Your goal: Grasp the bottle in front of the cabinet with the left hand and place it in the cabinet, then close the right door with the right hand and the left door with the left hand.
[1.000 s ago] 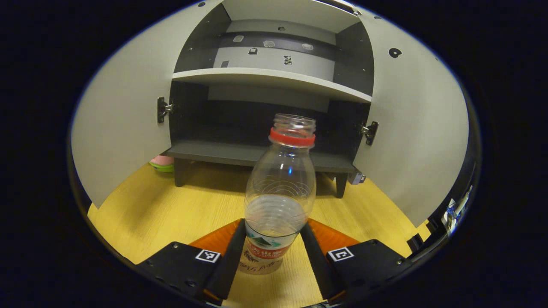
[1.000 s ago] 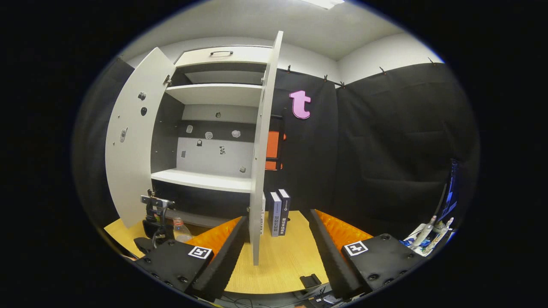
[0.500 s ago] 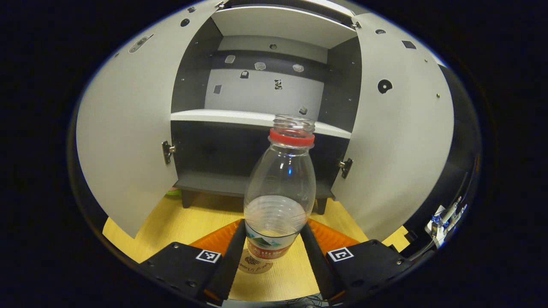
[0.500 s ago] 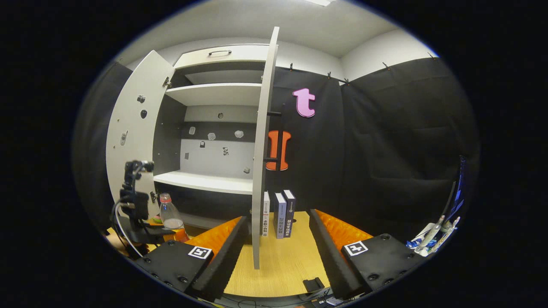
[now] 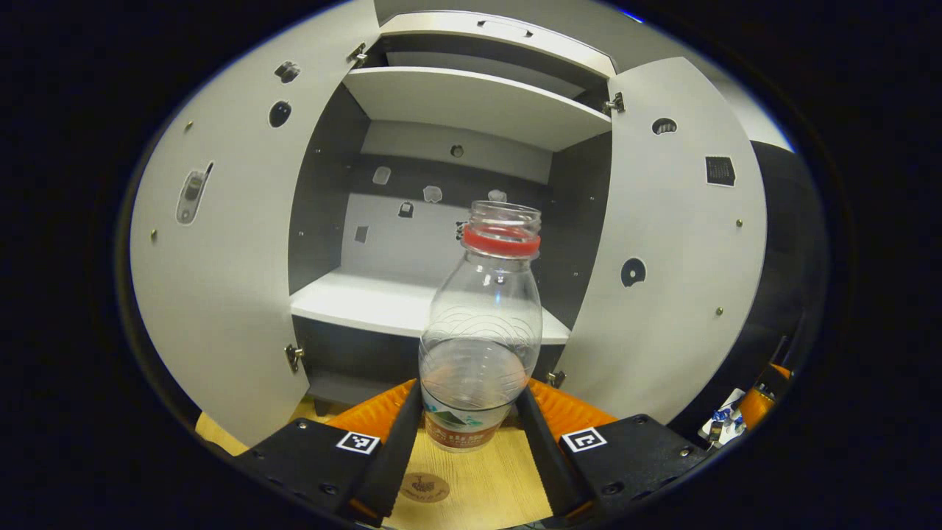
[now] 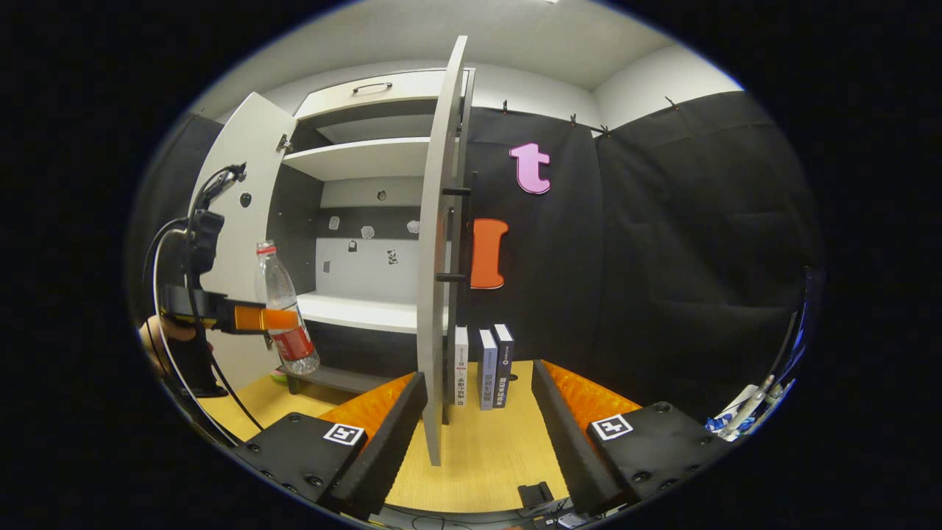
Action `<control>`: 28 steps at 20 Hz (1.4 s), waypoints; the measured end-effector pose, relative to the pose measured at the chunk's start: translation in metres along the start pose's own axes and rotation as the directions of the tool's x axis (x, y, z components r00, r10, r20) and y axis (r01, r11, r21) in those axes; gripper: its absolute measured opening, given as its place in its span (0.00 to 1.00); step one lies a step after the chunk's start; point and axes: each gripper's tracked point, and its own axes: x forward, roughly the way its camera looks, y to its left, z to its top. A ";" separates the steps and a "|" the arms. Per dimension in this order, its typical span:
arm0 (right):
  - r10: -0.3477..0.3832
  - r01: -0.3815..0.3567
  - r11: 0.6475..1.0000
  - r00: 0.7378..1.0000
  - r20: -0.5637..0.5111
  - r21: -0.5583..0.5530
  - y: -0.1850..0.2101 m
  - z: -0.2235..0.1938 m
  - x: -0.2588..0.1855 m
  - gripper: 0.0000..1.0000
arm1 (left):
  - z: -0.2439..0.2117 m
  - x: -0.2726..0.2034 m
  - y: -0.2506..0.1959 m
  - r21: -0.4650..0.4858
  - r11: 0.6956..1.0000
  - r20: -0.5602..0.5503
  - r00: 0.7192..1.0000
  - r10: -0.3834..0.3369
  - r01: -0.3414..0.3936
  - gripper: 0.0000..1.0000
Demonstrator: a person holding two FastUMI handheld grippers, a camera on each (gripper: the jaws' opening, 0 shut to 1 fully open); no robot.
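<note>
Bottle [image 5: 482,324] in left hand-held gripper [image 5: 469,434], clear of table [image 5: 471,493]

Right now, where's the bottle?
The bottle is held off the table between the left gripper fingers, in front of the open cabinet's middle shelf. In the right gripper view it sits at left, beside the left door.

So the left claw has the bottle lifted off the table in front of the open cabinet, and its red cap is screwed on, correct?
Not quite: the bottle has no cap, just a red neck ring below an open mouth, as the left gripper view shows. The left claw does hold it lifted before the open cabinet.
</note>
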 end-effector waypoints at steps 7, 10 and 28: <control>-0.047 0.047 0.999 0.999 0.001 0.004 -0.038 -0.002 0.010 0.96 | 0.050 0.060 -0.016 0.044 0.999 0.044 0.999 -0.013 0.011 0.76; -0.081 0.081 0.996 0.997 -0.010 0.026 -0.051 -0.004 0.011 0.96 | 0.061 0.092 -0.024 0.088 0.996 0.052 0.998 -0.018 0.013 0.76; -0.247 0.253 0.966 0.964 -0.101 0.059 -0.091 -0.030 -0.007 0.96 | 0.055 0.216 -0.018 0.074 0.997 -0.022 1.000 0.012 -0.010 0.77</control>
